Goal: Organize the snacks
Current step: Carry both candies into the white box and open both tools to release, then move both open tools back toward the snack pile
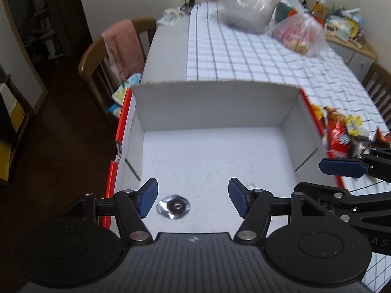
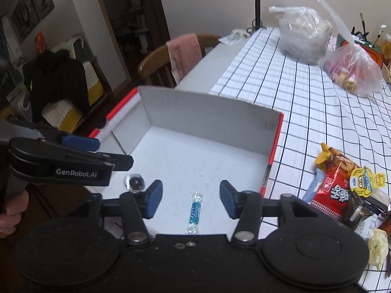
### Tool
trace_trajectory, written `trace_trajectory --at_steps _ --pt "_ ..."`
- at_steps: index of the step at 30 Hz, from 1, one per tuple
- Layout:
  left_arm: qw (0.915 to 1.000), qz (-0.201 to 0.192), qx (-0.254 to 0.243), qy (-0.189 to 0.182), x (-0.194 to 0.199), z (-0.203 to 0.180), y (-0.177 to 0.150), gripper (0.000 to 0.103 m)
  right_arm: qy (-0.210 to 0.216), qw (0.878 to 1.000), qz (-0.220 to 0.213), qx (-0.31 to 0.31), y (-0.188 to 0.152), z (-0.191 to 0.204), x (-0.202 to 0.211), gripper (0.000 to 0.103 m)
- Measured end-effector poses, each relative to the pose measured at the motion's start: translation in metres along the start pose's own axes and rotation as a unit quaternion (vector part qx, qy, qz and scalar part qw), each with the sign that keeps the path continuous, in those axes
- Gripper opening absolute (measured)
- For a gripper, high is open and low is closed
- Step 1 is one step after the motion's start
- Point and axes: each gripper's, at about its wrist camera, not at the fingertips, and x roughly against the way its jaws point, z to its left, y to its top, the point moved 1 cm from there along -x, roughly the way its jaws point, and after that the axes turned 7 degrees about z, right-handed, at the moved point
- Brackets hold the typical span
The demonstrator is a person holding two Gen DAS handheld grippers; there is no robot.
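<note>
White cardboard box [image 1: 215,146], red outside, open top, at the near left corner of the table [image 1: 168,48]
- Contents, left: one dark round sweet in clear foil [image 1: 174,207], lying on the box floor near the front; seen below the left gripper [image 1: 193,199], whose blue pads stand apart with nothing between them
- Contents, right: one blue twist-wrapped candy [image 2: 194,212], lying lengthwise on the box floor; seen below the right gripper [image 2: 190,199], jaws likewise parted and holding nothing
- Both sweets lie well apart from each other

Right of the box, on the checked cloth [image 2: 305,97]: a heap of snack packets [image 2: 342,190], a red bag uppermost with a yellow lidded cup touching it

Far end of table: two clear plastic bags [image 2: 305,39], filled; a black desk lamp [image 2: 259,0]

Left of table: wooden chair [image 1: 97,56] with a pink towel [image 1: 122,46] over its back
</note>
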Motion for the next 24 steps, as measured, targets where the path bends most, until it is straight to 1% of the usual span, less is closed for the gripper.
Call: trace_trajectory --at_steps 2,6,8,9,11,15,18,21,24 --pt "0.9999 -0.012 -0.001 -0.005 0.007 -0.002 0.0 0.064 -0.001 1.0 -0.012 -0.003 -0.003 0.0 0.01 0.063" --pt "0.9992 -0.037 -0.005 -0.016 0.024 -0.008 -0.005 0.068 -0.006 0.999 -0.031 -0.015 -0.008 -0.003 0.028 0.068" --pt "0.9986 -0.049 -0.008 -0.021 0.032 -0.013 -0.008 0.071 -0.008 0.999 -0.04 -0.02 -0.012 -0.005 0.036 0.074" --pt "0.9982 -0.056 -0.01 -0.022 0.035 -0.016 -0.008 0.072 -0.009 0.999 -0.045 -0.022 -0.014 -0.006 0.041 0.076" --pt "0.9972 -0.069 -0.015 -0.026 0.043 -0.023 -0.011 0.073 -0.01 0.998 -0.055 -0.03 -0.02 -0.009 0.051 0.083" --pt "0.995 -0.09 -0.025 -0.036 0.054 -0.037 -0.017 0.075 -0.019 0.996 -0.068 -0.049 -0.032 -0.019 0.066 0.086" --pt "0.9932 -0.102 -0.032 -0.047 0.059 -0.051 -0.02 0.077 -0.026 0.995 -0.08 -0.062 -0.043 -0.028 0.079 0.093" --pt "0.9915 -0.108 -0.039 -0.061 0.061 -0.067 -0.022 0.08 -0.033 0.993 -0.092 -0.07 -0.055 -0.038 0.091 0.097" --pt "0.9898 -0.114 -0.048 -0.07 0.06 -0.085 -0.024 0.08 -0.041 0.991 -0.104 -0.075 -0.067 -0.05 0.102 0.102"
